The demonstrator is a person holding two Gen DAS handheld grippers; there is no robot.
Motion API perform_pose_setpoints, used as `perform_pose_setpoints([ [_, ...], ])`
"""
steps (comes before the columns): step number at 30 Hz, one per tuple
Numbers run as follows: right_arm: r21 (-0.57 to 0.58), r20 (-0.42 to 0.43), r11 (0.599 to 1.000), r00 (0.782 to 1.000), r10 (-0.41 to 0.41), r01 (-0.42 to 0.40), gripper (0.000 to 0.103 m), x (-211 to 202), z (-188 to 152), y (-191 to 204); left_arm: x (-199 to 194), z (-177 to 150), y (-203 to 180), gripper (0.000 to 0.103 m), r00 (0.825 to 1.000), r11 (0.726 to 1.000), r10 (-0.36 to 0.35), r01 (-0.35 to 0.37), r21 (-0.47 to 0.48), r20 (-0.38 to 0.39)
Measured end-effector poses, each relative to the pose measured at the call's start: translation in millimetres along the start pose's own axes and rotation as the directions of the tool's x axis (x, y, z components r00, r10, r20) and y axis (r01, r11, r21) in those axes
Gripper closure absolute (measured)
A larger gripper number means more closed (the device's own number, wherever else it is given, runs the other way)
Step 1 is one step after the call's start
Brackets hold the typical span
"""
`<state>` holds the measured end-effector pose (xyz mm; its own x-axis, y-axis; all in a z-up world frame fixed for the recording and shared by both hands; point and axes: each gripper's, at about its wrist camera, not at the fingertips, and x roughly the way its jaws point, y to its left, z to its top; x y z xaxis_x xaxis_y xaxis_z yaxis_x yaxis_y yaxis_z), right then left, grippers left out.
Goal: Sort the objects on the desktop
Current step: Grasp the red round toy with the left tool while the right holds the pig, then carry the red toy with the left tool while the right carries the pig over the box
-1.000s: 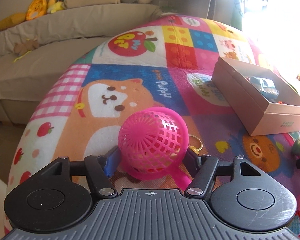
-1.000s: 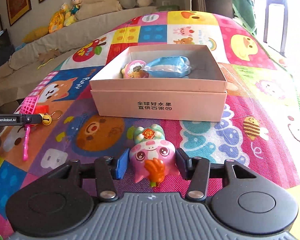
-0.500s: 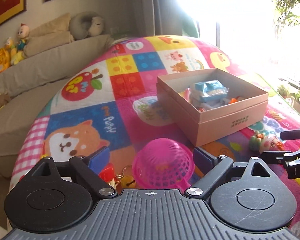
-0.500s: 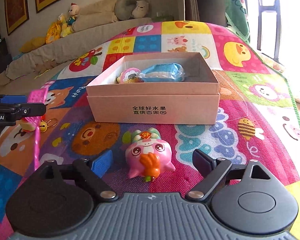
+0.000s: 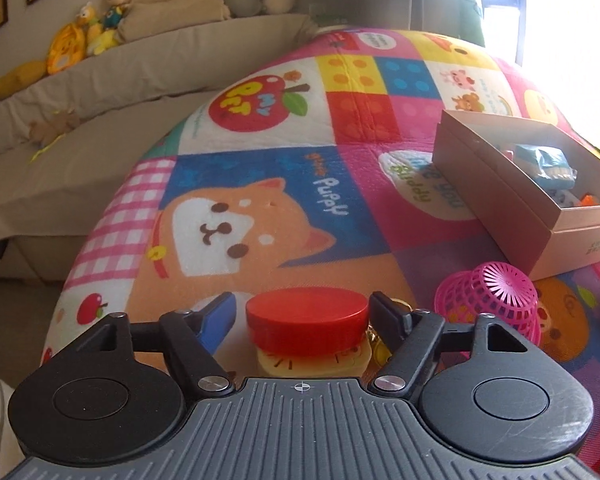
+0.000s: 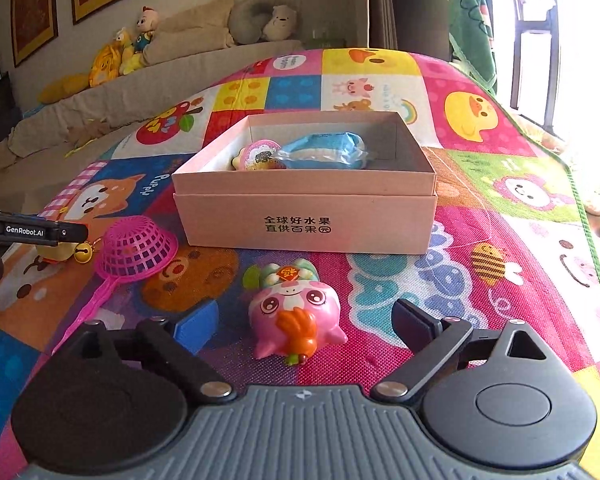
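Cartoon-print play mat (image 6: 480, 208) covers the surface. Left gripper (image 5: 302, 312), jaws apart, brackets a red-capped yellow toy (image 5: 307, 320), likely lining up a grasp. Right gripper (image 6: 304, 320), jaws apart, straddles a pink pig figurine (image 6: 294, 316), untouched. Pink cardboard box (image 6: 306, 220) just beyond serves as bin.

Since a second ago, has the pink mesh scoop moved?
Yes. In the right wrist view the pink mesh scoop has moved right, toward the cardboard box, and now lies dome up near its front left corner.

Red-capped toy (image 5: 307, 318) between parted fingers (image 5: 216, 316)
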<state>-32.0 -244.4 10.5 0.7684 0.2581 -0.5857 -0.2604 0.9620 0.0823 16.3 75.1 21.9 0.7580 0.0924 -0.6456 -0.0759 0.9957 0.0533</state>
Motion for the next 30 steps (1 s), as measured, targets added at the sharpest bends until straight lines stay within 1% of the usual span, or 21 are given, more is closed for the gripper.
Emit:
perform_pose_setpoints([
  [3, 0.0, -0.001, 1.0, 1.0, 0.0, 0.0, 0.009, 0.4, 0.2, 0.0, -5.4, -1.2, -0.6, 0.034, 1.0, 1.0, 0.006, -0.006, 0.006, 0.019],
  [5, 0.0, -0.002, 1.0, 1.0, -0.001, 0.001, 0.009, 0.4, 0.2, 0.0, -16.8, -1.4, -3.5, 0.034, 0.998, 1.0, 0.01, -0.011, 0.017, 0.055],
  [7, 0.0, -0.006, 1.0, 1.0, -0.001, 0.001, 0.009, 1.1, 0.3, 0.3, -33.0, 0.1, -8.4, 0.034, 0.995, 0.999, -0.013, 0.01, 0.032, 0.1],
  [8, -0.001, -0.007, 1.0, 1.0, -0.002, 0.002, 0.009, 1.4, 0.4, 0.7, -41.2, 0.9, -11.8, 0.034, 0.992, 0.999, -0.035, 0.03, 0.044, 0.119],
  [10, -0.002, -0.008, 1.0, 1.0, -0.003, 0.003, 0.009, 1.4, 0.1, 0.9, -59.4, 1.9, -24.3, 0.034, 0.983, 0.993, -0.102, 0.091, 0.079, 0.151],
  [13, -0.002, -0.009, 1.0, 1.0, -0.007, 0.007, 0.008, 2.2, 0.6, 0.7, -79.1, -3.0, -49.5, 0.034, 0.962, 0.97, -0.214, 0.189, 0.152, 0.17],
  [14, -0.001, -0.008, 1.0, 1.0, -0.009, 0.009, 0.007, 2.0, 0.5, 0.7, -82.5, -7.7, -60.5, 0.034, 0.953, 0.957, -0.256, 0.227, 0.179, 0.159],
  [17, 0.008, -0.004, 1.0, 1.0, -0.011, 0.011, 0.005, 1.2, 1.0, -0.7, -81.2, -28.2, -93.0, 0.034, 0.929, 0.91, -0.362, 0.335, 0.243, 0.077],
  [20, 0.02, -0.002, 1.0, 1.0, -0.014, 0.014, 0.004, 0.9, 1.3, -2.0, -71.5, -49.2, -114.6, 0.033, 0.915, 0.878, -0.403, 0.389, 0.28, -0.007],
  [21, 0.023, -0.001, 1.0, 1.0, -0.015, 0.015, 0.003, 0.6, 1.3, -2.3, -69.0, -54.2, -118.2, 0.032, 0.913, 0.873, -0.407, 0.397, 0.285, -0.027],
  [22, 0.025, 0.0, 1.0, 1.0, -0.016, 0.016, 0.002, 0.5, 1.4, -2.5, -67.0, -57.6, -119.9, 0.028, 0.911, 0.869, -0.41, 0.404, 0.286, -0.042],
  [23, 0.025, 0.001, 1.0, 1.0, -0.016, 0.016, 0.001, 0.2, 1.5, -2.4, -65.1, -60.6, -120.3, 0.021, 0.908, 0.865, -0.415, 0.413, 0.284, -0.057],
  [24, 0.024, 0.002, 1.0, 1.0, -0.016, 0.016, 0.0, 0.1, 1.5, -2.1, -63.3, -63.0, -119.6, 0.018, 0.907, 0.864, -0.416, 0.417, 0.281, -0.067],
  [30, 0.008, -0.022, 1.0, 1.0, -0.01, 0.01, 0.0, 3.5, 1.8, 1.0, -59.3, -68.1, -106.9, 0.009, 0.92, 0.88, -0.386, 0.39, 0.271, -0.073],
])
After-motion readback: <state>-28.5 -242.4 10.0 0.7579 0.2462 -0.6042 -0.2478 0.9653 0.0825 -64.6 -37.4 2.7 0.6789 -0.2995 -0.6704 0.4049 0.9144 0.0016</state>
